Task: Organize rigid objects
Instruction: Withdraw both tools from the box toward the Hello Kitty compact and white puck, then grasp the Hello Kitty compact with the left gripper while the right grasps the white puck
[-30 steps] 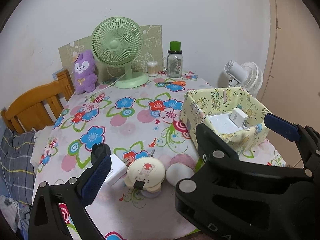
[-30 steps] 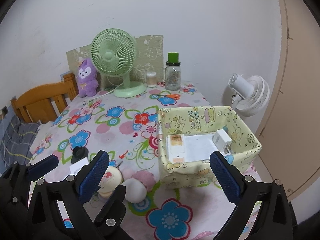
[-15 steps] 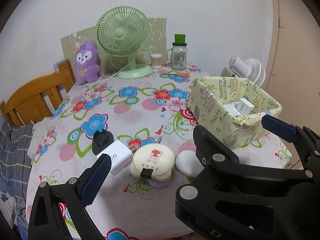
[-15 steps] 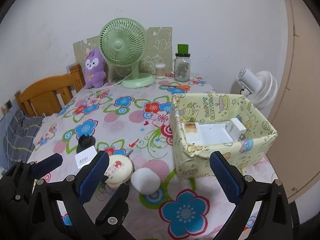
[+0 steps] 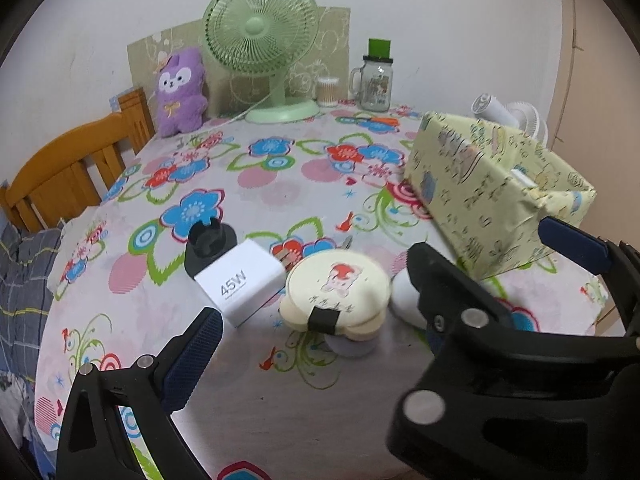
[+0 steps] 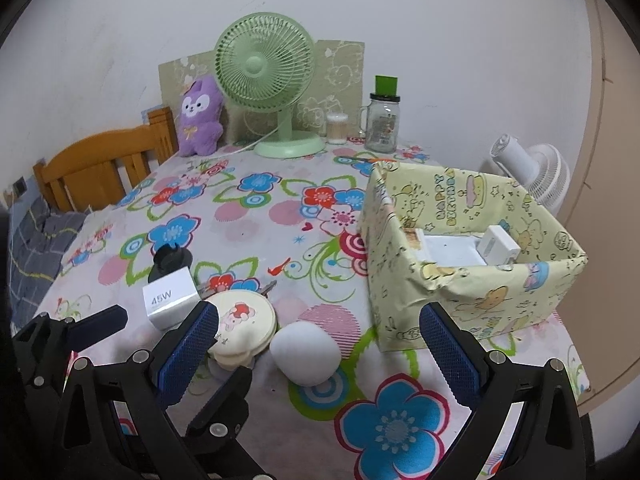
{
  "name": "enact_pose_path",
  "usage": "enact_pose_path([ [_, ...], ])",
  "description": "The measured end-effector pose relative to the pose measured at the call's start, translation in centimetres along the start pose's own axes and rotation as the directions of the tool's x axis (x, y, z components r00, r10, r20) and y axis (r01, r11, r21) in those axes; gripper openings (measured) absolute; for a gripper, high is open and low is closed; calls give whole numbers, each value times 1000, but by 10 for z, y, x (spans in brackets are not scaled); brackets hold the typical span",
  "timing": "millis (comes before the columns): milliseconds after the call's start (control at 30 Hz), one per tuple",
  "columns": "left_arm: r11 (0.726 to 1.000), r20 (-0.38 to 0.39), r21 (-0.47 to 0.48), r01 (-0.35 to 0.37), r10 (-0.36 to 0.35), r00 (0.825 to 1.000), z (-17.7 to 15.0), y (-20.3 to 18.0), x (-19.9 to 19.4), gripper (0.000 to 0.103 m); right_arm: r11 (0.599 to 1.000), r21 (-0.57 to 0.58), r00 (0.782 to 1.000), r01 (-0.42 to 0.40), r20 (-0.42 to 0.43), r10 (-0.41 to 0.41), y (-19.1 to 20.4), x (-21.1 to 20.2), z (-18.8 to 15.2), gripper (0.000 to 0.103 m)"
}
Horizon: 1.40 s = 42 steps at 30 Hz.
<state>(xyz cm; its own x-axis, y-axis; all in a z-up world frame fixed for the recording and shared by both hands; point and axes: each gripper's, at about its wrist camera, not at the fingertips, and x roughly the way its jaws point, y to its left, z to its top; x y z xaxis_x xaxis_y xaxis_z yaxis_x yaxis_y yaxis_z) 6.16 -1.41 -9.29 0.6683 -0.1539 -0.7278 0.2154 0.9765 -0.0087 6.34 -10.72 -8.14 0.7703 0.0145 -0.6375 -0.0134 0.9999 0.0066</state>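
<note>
Left gripper (image 5: 384, 288): fingers spread wide, nothing between them, held low over the near edge of the table.
Right gripper (image 6: 320, 344): also spread wide and empty, just beside the left one; in the left wrist view its black frame blocks the lower right.
Cream round case (image 5: 340, 288): lies on the tablecloth straight ahead of the left gripper, a black tab on its near edge, resting on a pale lilac disc.
White 45W charger (image 5: 240, 282): just left of the cream case, touching or nearly touching it, its prongs pointing toward the case.
Black round piece (image 5: 210, 242): right behind the charger, up against it.
White rounded object (image 6: 306, 354): right of the cream case, between the right gripper's fingers in the right wrist view.
Yellow patterned box (image 6: 472, 296): on the right of the table, open on top; a white flat item and a small white adapter (image 6: 498, 246) lie inside.
Floral tablecloth (image 5: 272, 184): covers the whole table.
Far edge: green desk fan (image 6: 266, 80), purple plush (image 6: 200, 116), glass mug jar with green top (image 6: 384, 120).
</note>
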Motion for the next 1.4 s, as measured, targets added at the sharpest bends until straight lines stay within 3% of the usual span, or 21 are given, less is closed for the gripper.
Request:
enact_pose_path([
  [433,999,-67,-24,22,-24,997,-9,8,33,103,999,32,999,24,-47,-23,-8,27,-15,102],
  [667,1000,-77,7,-19,20,997,-11,5,49,103,999,34,997,22,-81,-19,-9,40,-21,102],
  [967,1000,-78,12,-5,6,997,-6,1,56,102,997,79,995,22,-103,-14,-19,48,-21,101],
  [1267,999,-78,32,30,-28,997,0,-8,58,90,987,157,991,45,-129,-25,-34,50,-23,99],
  [1400,998,-73,44,51,-48,996,0,-11,57,79,985,167,991,47,-133,-25,-36,49,-23,98],
])
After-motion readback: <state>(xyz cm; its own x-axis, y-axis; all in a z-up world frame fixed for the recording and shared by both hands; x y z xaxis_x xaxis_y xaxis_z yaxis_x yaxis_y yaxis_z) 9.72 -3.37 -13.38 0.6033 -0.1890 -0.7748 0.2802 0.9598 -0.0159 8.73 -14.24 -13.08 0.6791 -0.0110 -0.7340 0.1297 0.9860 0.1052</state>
